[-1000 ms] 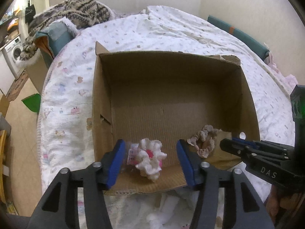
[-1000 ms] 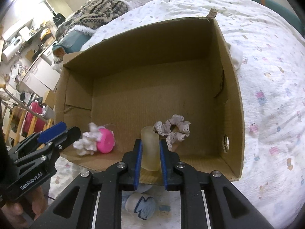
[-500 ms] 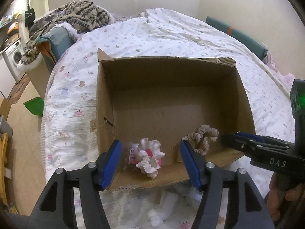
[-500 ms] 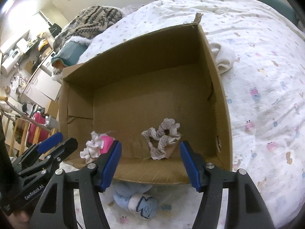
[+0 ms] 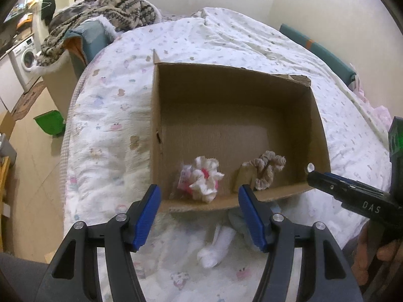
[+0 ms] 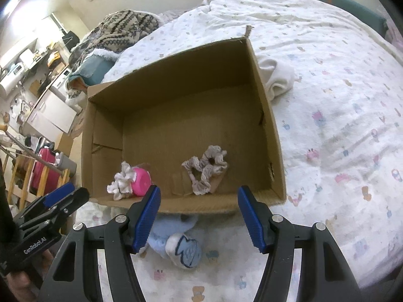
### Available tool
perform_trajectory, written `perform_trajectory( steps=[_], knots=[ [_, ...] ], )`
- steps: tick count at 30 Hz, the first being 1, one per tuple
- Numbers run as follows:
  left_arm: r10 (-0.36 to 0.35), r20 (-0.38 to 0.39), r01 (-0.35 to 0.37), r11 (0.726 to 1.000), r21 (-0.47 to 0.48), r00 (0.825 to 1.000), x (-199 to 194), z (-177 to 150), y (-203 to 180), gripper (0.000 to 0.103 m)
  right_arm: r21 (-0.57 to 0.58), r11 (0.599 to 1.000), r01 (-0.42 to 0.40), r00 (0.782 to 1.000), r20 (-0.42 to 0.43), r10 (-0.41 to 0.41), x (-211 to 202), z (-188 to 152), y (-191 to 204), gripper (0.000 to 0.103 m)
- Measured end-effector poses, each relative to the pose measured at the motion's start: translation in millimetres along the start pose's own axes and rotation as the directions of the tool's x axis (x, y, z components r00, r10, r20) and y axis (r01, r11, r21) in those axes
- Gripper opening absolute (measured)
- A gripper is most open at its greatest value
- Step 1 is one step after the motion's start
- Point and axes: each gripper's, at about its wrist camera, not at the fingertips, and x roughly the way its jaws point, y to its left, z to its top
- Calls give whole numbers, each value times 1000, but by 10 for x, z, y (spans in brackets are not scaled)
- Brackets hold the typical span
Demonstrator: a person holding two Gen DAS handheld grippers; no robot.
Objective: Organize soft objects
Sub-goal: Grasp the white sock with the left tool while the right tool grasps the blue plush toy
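Observation:
An open cardboard box [image 5: 156, 125] [image 6: 267, 115] stands on the bed. Inside near its front wall lie a white and pink scrunchie [image 5: 202, 178] [image 6: 131, 180] and a beige lace scrunchie [image 5: 267, 171] [image 6: 205, 168] on a card. My left gripper [image 5: 199, 216] is open and empty, just in front of the box. My right gripper [image 6: 199, 216] is open and empty, also in front of the box. A white sock [image 5: 216, 249] and a light blue sock [image 6: 176, 244] lie on the bedspread below the grippers.
The bed is covered by a white patterned bedspread [image 5: 105, 130] [image 6: 340, 125]. A white cloth [image 6: 277, 75] lies right of the box. A patterned blanket [image 5: 105, 7] is heaped at the far left. The floor [image 5: 30, 151] drops off at the left.
My right gripper let go of the card with the beige scrunchie inside the box and opened. Both grippers drew back from the box toward its front.

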Motion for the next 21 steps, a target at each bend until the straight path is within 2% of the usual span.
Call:
perform_trajectory(
  steps=[9,14,18,21],
  knots=[
    [-33,-62,25,991,-128,998,-6,-98,231,61,92,996,-20,999,-36,23,-60,-216,-75,73],
    [-68,-106,48,983,-175,992,78,-162,286,70,164,986,-39,994,-90,55,24,-347,-135,74],
    [-92,-182,64,986,-157,979,259,-235,207,70,192,980,-52,986,-147,81,170,-387,-141,75],
    [-118,-253,84,986,-142,960,427,-339,119,70,225,971,-84,974,-188,128,294,-423,-140,75]
  ],
)
